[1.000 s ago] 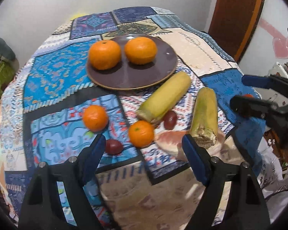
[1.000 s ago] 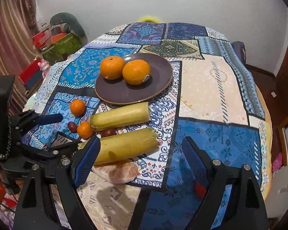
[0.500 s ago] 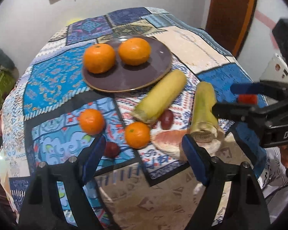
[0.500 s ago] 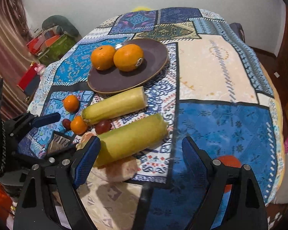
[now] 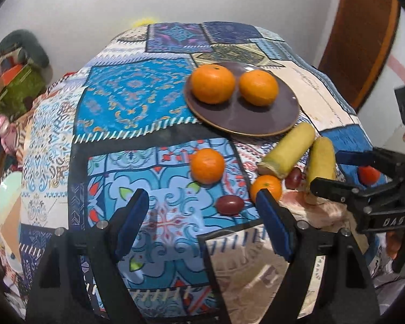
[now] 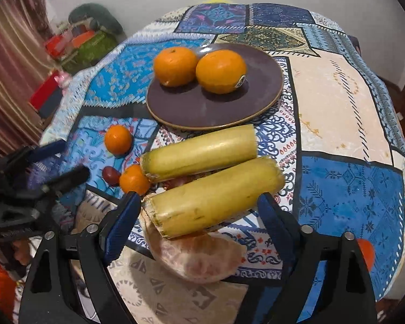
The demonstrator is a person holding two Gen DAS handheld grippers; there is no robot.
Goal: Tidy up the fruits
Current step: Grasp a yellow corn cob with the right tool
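Note:
A purple plate (image 5: 256, 120) (image 6: 202, 108) holds two big oranges (image 5: 212, 83) (image 6: 220, 70). On the patchwork cloth lie two small mandarins (image 5: 207, 165) (image 6: 118, 139), a dark red fruit (image 5: 229, 204) and two yellow-green cylinders (image 6: 202, 151). My left gripper (image 5: 199, 199) hovers open over the cloth; the red fruit shows between its fingers and a mandarin (image 5: 266, 186) sits behind its right fingertip. My right gripper (image 6: 199, 202) is opening, and the nearer cylinder (image 6: 216, 197) lies lengthwise between its fingers with neither pad pressing on it. A pink fruit segment (image 6: 199, 256) lies under that cylinder.
The cloth's edge curves down close below both grippers. A second dark red fruit (image 5: 294, 178) sits beside the cylinders. Something orange-red (image 6: 365, 253) shows behind the right finger. Clutter and boxes (image 6: 78, 43) stand at the far left, a wooden door (image 5: 359, 40) at the right.
The left gripper swung left, so the fruits now sit further right in its view. The right gripper came down and closer to the nearer cylinder, which now lies between its fingers.

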